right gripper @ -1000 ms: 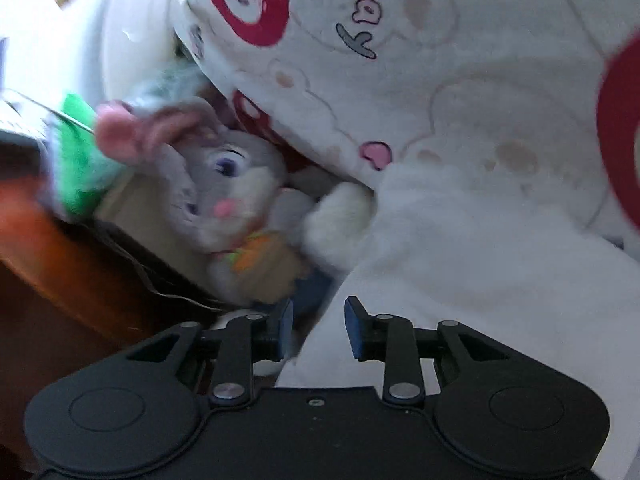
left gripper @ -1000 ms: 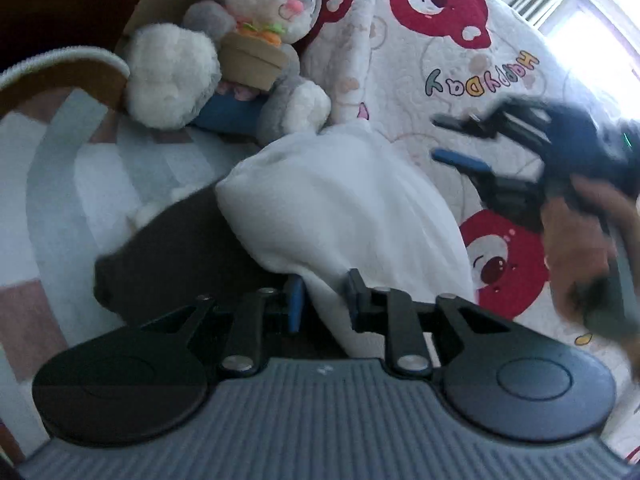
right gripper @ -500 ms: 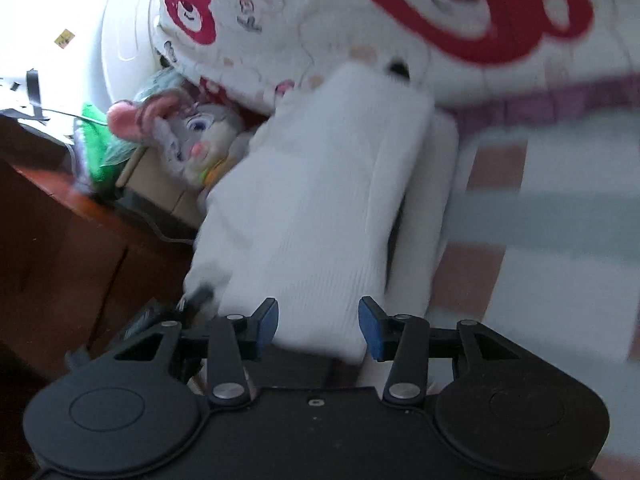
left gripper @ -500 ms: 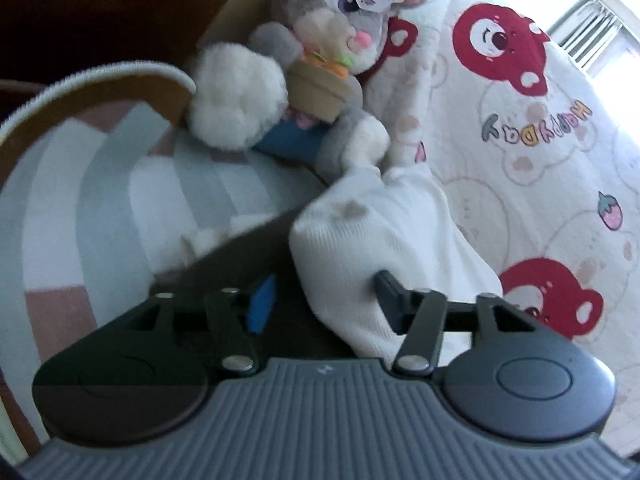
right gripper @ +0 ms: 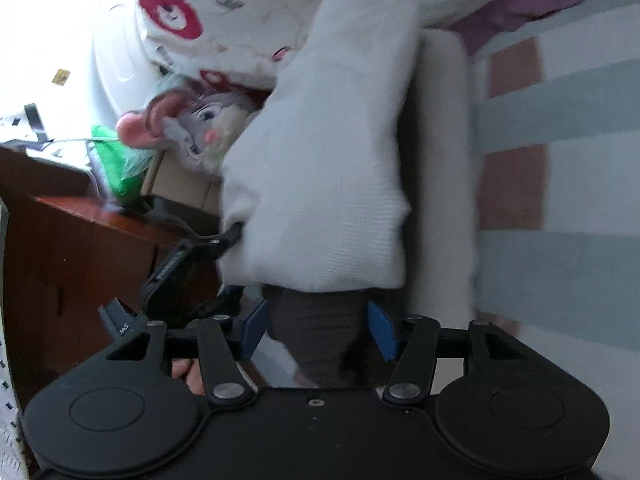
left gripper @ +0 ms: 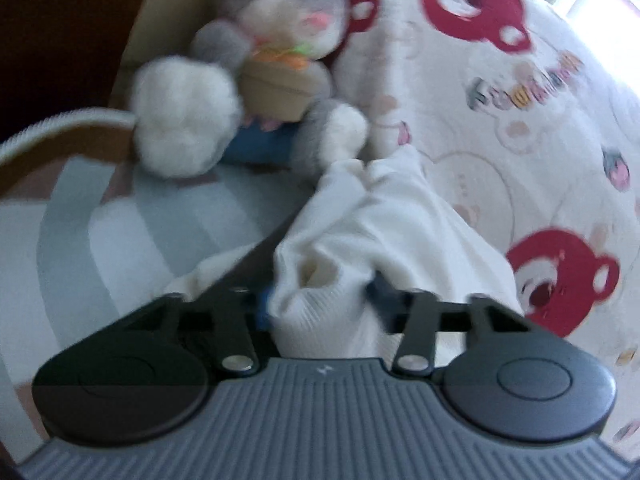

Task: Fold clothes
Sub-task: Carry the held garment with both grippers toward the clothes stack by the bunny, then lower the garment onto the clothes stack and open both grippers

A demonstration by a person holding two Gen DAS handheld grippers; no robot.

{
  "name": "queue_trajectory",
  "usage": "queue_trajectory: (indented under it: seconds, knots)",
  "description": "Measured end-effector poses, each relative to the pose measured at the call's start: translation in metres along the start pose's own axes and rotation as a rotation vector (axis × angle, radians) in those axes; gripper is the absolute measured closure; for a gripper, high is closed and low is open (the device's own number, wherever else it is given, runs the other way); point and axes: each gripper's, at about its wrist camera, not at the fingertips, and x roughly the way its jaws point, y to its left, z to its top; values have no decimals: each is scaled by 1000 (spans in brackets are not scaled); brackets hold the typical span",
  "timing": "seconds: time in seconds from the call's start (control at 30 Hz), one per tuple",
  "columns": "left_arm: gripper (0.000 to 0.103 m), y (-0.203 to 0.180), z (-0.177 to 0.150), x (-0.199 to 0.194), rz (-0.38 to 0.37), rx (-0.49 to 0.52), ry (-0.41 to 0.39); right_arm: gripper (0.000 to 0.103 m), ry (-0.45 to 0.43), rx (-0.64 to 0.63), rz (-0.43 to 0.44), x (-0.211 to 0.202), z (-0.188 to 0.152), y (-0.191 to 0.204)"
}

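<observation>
Centrally: white garment (left gripper: 384, 240), folded into a thick bundle on striped bed sheet (left gripper: 120, 232), beside plush rabbit (left gripper: 256, 60). Left claw (left gripper: 320, 300) and right claw (right gripper: 316, 324), jaws apart, straddling cloth. Folding seemingly nearly done; final tuck pending.

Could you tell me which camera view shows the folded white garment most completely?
The right wrist view: the white garment appears nearly whole, a folded bundle stretching away from the jaws. The left wrist view shows only its bunched near end, blurred, between that gripper's jaws.

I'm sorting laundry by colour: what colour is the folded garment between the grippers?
White, a fine ribbed knit; the folded garment shows best in the right wrist view.
</observation>
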Motion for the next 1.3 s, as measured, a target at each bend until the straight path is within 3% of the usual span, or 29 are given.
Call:
queue_trajectory:
  seconds: [0.13,0.23,0.43,0.47,0.5,0.57,0.63,0.7,0.8,0.87,1.0,1.1,1.23,1.3]
  knots:
    - [72,-13,-1,-10,28,65,-27,39,-36,15,19,5,1,4]
    - [71,-2,-2,-6,9,-13,-13,37,-50,36,7,10,0,0]
    - [59,20,-1,7,-67,-148,25,35,-193,0,-29,3,4,-4]
    - [59,21,-1,12,-73,-158,25,43,-214,-27,-26,3,8,-2]
    - [59,16,-2,17,-57,-116,20,61,-217,-60,-22,4,13,2]
    - [68,2,-4,27,-4,9,7,85,-169,-141,-13,9,22,12]
    - [75,-12,-1,18,1,85,-27,87,-121,-221,-3,15,32,22]
    - [76,-12,11,-7,-79,34,-80,88,-105,-242,23,9,40,33]
    - [76,10,25,-34,-169,-124,-108,88,-79,-214,97,-6,48,45]
    - [76,30,19,-33,-174,-213,-68,88,-30,-201,126,-9,47,46]
    - [76,66,-10,-16,-153,-377,24,88,45,-255,9,7,23,40]
    - [77,68,-16,-22,-167,-391,-2,88,47,-265,14,6,18,35]
    - [78,49,-6,-40,-179,-288,-44,88,33,-270,50,0,15,28]
    - [78,51,-5,-44,-195,-298,-42,88,29,-256,97,-5,18,26]
